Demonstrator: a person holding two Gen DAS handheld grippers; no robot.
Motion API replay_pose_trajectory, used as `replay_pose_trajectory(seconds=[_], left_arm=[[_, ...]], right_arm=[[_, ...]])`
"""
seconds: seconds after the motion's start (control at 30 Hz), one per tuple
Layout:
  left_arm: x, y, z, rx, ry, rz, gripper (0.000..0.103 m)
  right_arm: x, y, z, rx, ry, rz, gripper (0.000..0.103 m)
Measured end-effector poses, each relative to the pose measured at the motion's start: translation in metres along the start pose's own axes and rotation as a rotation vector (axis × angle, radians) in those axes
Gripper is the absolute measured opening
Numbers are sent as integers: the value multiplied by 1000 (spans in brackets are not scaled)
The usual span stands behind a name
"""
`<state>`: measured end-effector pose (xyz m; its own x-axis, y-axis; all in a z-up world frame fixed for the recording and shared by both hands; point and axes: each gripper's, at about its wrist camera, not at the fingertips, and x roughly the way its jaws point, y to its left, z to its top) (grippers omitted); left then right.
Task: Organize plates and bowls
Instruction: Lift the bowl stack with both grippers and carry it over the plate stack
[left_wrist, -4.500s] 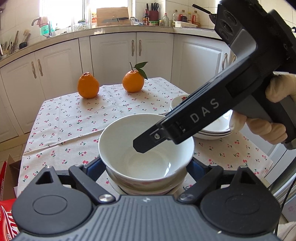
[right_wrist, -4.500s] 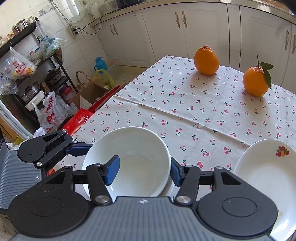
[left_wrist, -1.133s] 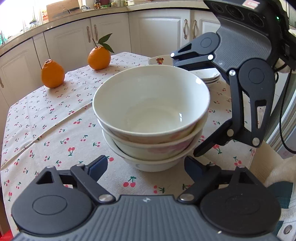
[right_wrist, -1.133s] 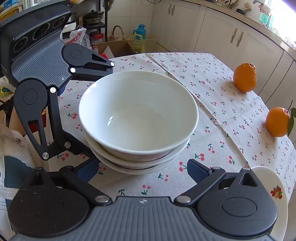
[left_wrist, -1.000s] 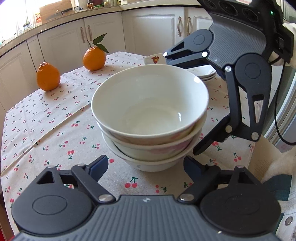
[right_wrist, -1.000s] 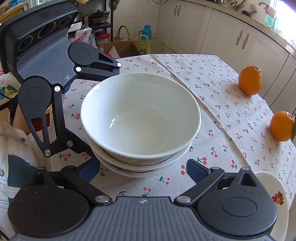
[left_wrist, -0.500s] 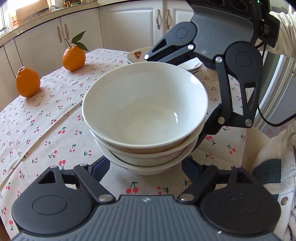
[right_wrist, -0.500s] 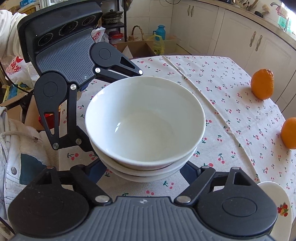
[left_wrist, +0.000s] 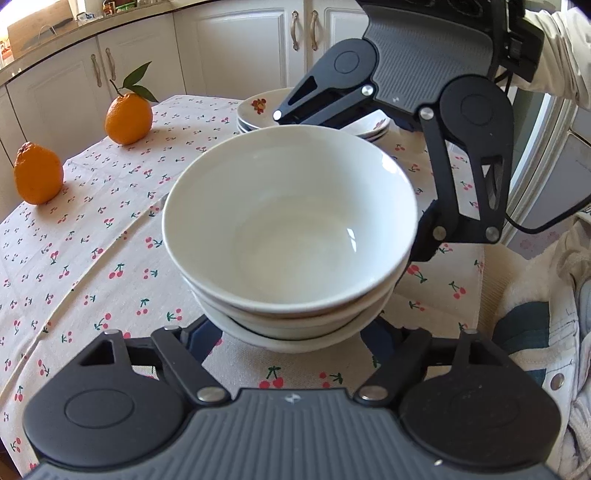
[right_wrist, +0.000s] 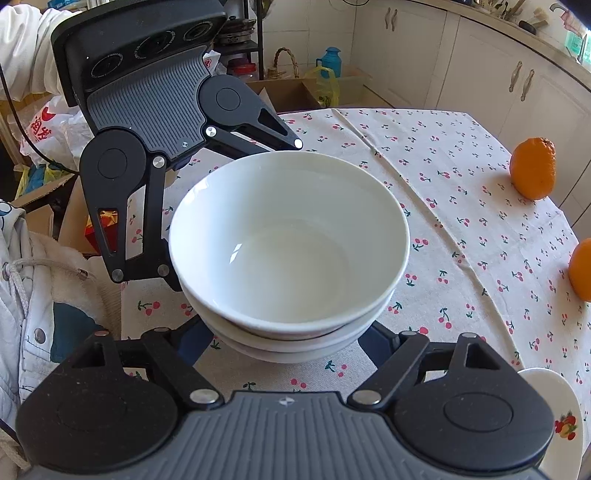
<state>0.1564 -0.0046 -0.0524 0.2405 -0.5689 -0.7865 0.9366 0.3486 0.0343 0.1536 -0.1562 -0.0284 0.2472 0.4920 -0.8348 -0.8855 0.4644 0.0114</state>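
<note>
A stack of three white bowls (left_wrist: 291, 236) sits on the cherry-print tablecloth (left_wrist: 74, 258); it also shows in the right wrist view (right_wrist: 288, 251). My left gripper (left_wrist: 291, 336) is open, its fingers spread around the bottom of the stack. My right gripper (right_wrist: 288, 343) is open too, spread around the stack from the other side. Each gripper shows in the other's view, the right one (left_wrist: 424, 110) and the left one (right_wrist: 155, 122). A stack of white plates (left_wrist: 314, 114) with a fruit print sits beyond the bowls.
Two oranges (left_wrist: 127, 118) (left_wrist: 37, 173) lie at the far side of the table. White cabinets (left_wrist: 240, 48) stand behind. Boxes and bags (right_wrist: 314, 85) lie on the floor beside the table. A plate edge (right_wrist: 557, 417) sits low right in the right wrist view.
Both grippers have moved in closer around the bowl stack, and their fingers now lie partly hidden under the lowest bowl. The stack has stayed in place.
</note>
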Motion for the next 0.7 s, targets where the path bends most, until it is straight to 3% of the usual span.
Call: replay_pose_trajectory(seconds=[0.7], left_arm=[[-1, 1, 3, 2, 18, -5, 80]], right_arm=[[1, 1, 4, 15, 14, -11, 87]])
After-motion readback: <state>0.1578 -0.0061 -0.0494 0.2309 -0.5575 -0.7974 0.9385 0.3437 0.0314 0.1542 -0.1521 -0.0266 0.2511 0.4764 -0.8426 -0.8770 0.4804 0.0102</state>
